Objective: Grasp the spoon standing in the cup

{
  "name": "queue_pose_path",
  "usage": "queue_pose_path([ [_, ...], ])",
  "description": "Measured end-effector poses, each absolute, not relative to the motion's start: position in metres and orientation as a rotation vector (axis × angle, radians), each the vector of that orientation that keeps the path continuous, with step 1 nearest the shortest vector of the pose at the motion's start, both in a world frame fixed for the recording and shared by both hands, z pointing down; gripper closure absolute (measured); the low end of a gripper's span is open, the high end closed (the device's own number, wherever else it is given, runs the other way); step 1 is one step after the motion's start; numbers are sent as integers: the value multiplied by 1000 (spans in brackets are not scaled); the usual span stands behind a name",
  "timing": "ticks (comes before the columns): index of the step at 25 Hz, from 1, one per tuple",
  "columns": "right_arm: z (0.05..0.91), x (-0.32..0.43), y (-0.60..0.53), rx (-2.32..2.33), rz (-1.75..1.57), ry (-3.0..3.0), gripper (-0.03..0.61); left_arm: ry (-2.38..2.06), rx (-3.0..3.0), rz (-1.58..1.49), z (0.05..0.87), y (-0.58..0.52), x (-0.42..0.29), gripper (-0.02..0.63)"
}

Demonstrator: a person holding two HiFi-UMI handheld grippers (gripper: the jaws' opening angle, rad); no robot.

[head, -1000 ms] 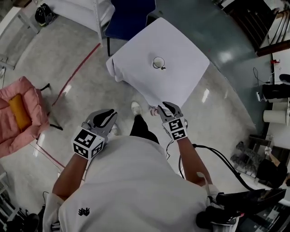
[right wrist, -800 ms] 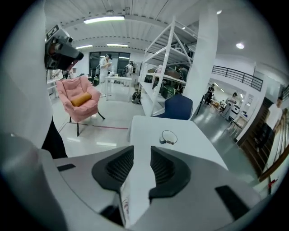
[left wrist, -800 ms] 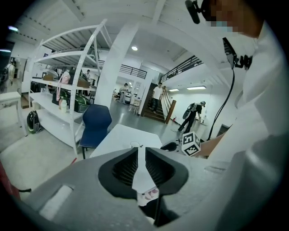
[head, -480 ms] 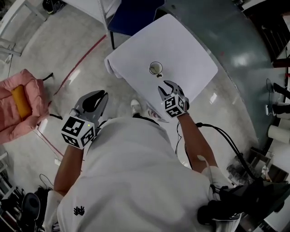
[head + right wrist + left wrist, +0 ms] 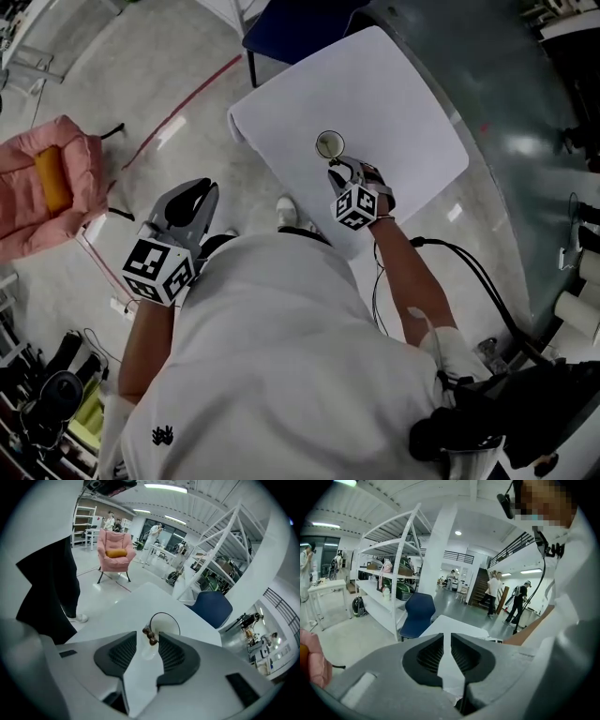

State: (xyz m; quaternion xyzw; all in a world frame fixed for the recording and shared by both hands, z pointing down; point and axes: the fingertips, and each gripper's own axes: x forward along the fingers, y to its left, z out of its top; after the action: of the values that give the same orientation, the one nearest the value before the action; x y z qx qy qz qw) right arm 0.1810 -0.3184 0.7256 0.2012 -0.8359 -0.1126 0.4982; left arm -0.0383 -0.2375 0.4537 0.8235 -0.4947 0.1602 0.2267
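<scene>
A small cup (image 5: 329,143) stands on the white table (image 5: 394,103), and the spoon is too small to make out in the head view. In the right gripper view the cup (image 5: 168,624) has a dark rim, and the spoon's dark beaded handle end (image 5: 150,636) rises from it. My right gripper (image 5: 343,172) is right at the cup. Its jaws are opening, and the handle end stands between the fingertips of the right gripper (image 5: 147,638) with no pad pressing on it. My left gripper (image 5: 198,188) hangs over the floor left of the table, with a narrow gap and nothing in it.
A blue chair (image 5: 291,23) stands at the table's far side. A pink armchair (image 5: 47,183) with an orange cushion sits on the floor at the left. White shelving (image 5: 389,564) and several people (image 5: 493,595) are in the background. A black cable (image 5: 469,281) trails at the right.
My right gripper has gone forward from the table's near edge to the cup, and its jaws have spread. The left gripper has stayed low at the left.
</scene>
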Motion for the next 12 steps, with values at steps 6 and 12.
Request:
queue_pose_path([
  [6, 731, 178, -326, 487, -306, -2037, 509, -1408, 2237, 448, 456, -236, -42, 563],
  [12, 720, 177, -332, 537, -288, -2049, 523, -1426, 2232, 450, 452, -235, -48, 563],
])
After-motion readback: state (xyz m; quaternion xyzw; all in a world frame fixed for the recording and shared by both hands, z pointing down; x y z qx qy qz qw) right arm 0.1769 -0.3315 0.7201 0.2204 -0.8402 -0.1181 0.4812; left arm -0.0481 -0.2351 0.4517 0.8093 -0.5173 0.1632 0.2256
